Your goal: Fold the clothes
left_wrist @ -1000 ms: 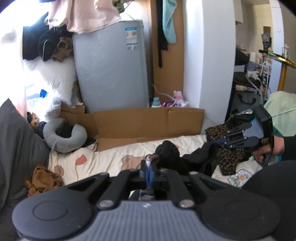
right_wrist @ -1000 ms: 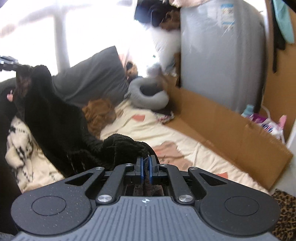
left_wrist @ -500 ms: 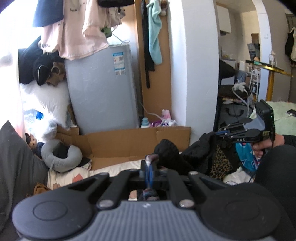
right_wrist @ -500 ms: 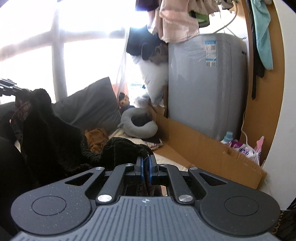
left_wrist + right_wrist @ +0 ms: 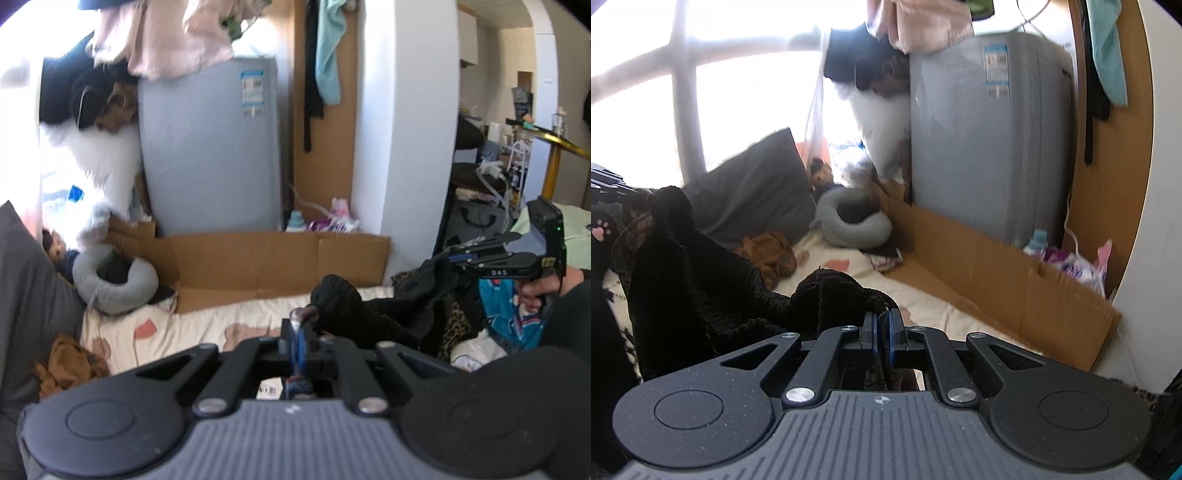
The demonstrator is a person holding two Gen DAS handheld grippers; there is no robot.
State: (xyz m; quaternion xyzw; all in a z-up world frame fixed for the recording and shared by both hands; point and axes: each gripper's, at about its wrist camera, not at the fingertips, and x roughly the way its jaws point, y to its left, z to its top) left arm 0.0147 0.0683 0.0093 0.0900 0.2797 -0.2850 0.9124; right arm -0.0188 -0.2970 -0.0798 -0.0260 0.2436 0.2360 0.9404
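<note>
A grey neck pillow (image 5: 110, 280), a brown rag (image 5: 70, 363) and a dark cushion (image 5: 750, 206) lie at the bed's (image 5: 192, 325) far end, against flattened cardboard (image 5: 266, 258) and a grey appliance (image 5: 210, 147). A bright window (image 5: 639, 99) lights the room. The black knitted garment (image 5: 701, 280) hangs stretched above the bed between 2 claws: left claw (image 5: 298, 334) and right claw (image 5: 882, 332) are each clamped on an edge of it.

A sweater (image 5: 388, 314) hangs stretched between two grippers above a bed (image 5: 207, 325). Behind the bed stands a cardboard sheet (image 5: 280, 258), with an appliance (image 5: 210, 147) behind it. A neck pillow (image 5: 114, 280) lies at the bed's left (beside a cushion (image 5: 33, 295)).
</note>
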